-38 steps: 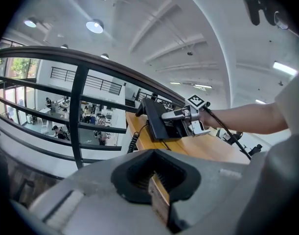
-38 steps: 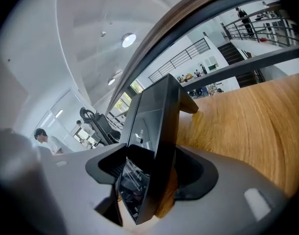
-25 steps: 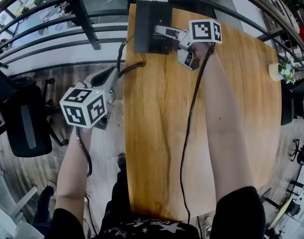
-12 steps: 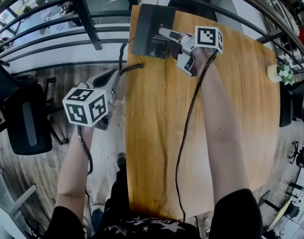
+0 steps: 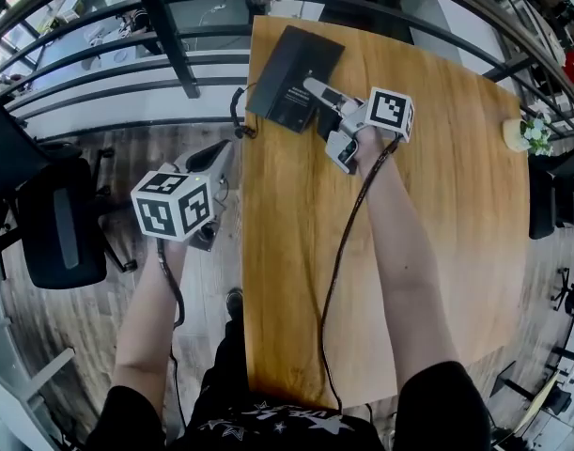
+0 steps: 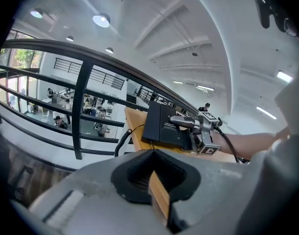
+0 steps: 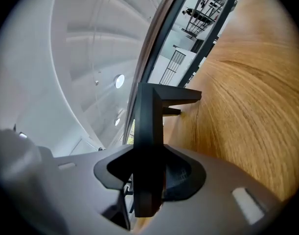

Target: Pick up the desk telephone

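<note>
Head view: wood desk (image 5: 437, 205) by a railing (image 5: 99, 64), desk telephone (image 5: 291, 73) at its far-left corner.
Right gripper view shows right claw (image 7: 149, 173), just closing, pinching its edge; left claw (image 6: 156, 180) seems barely apart, empty.

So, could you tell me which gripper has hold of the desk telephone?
The right gripper: its fingers have just been closing and clamp the black desk telephone over the table. The left gripper hangs beside the table, fingers empty.
</note>
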Demonstrator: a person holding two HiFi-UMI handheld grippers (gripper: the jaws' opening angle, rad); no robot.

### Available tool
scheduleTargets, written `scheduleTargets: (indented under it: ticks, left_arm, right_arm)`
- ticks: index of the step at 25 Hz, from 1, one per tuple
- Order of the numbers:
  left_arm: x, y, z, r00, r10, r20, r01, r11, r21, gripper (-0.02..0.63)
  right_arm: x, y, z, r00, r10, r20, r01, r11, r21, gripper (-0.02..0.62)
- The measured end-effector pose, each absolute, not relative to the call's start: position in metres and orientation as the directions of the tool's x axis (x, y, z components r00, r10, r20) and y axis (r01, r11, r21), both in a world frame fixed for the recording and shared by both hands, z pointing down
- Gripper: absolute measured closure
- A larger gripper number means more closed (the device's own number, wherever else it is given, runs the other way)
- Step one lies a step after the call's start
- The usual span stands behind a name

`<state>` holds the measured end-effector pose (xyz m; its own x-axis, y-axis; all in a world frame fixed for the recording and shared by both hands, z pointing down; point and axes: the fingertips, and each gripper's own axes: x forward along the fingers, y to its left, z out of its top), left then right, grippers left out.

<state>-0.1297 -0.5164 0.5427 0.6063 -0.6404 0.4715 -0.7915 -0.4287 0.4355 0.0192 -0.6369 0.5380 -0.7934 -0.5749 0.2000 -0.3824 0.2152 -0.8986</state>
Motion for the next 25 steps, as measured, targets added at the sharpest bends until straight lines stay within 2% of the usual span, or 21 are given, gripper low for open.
scheduleTargets:
  ticks: [11, 19, 25]
  left_arm:
    - [-0.127, -0.494, 0.531, 0.611, -0.636, 0.471, -0.786, -0.418, 0.456, 0.604]
    - [-0.119, -0.462, 0.514, 0.616, -0.644, 0.454, -0.784, -0.445, 0.433, 0.604]
    - [-0.142, -0.41, 0.479, 0.627, -0.655, 0.422, -0.774, -0.465, 0.429, 0.604]
  right_arm:
    - [0.014, -0.579, 0.525, -0.82, -0.567, 0.081, -0.253, 0.231, -0.94, 0.434]
    - [0.026, -0.513, 0.499, -0.786, -0.609, -0.101, -0.073, 0.254, -0.965, 0.434]
    - [0.018, -0.452, 0.451, -0.758, -0.631, -0.164, -0.043, 0.299, -0.953, 0.433]
